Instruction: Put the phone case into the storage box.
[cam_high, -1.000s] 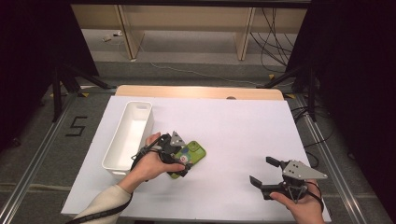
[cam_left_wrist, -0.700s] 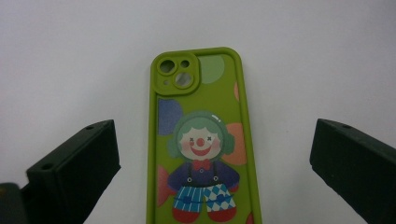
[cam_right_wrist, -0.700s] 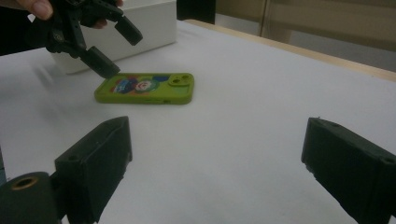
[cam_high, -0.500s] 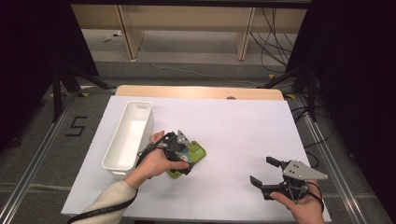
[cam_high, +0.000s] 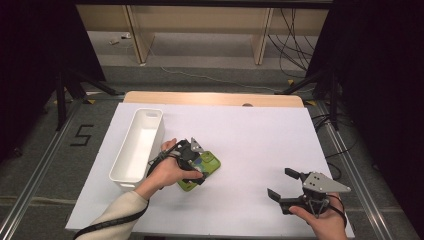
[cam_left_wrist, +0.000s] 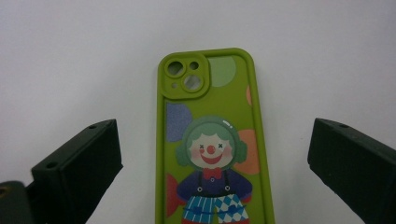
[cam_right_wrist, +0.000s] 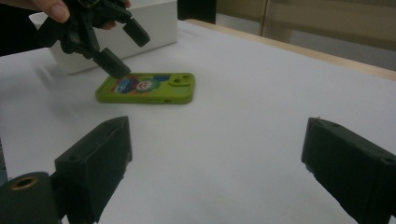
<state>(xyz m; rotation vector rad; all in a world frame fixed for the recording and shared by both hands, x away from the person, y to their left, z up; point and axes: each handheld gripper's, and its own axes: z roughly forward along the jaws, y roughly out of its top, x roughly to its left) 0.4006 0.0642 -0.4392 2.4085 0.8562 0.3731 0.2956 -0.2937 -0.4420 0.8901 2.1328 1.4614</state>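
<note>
A lime-green phone case with a clown picture lies flat on the white table, camera cutout pointing away from the person. My left gripper hovers over it, tilted down. In the left gripper view the case lies between the two black jaws with clear gaps on both sides. Those jaws have just been closing and the pads do not touch the case. My right gripper rests open near the table's front right edge with nothing between its jaws, looking across at the case and the left gripper.
A long white bin stands just left of the left hand, its near corner beside the wrist. A wooden strip runs along the table's far edge. Cables and shelf legs lie on the floor beyond.
The left hand has shifted slightly over the phone case, which has stayed where it lay. The right gripper has not moved.
</note>
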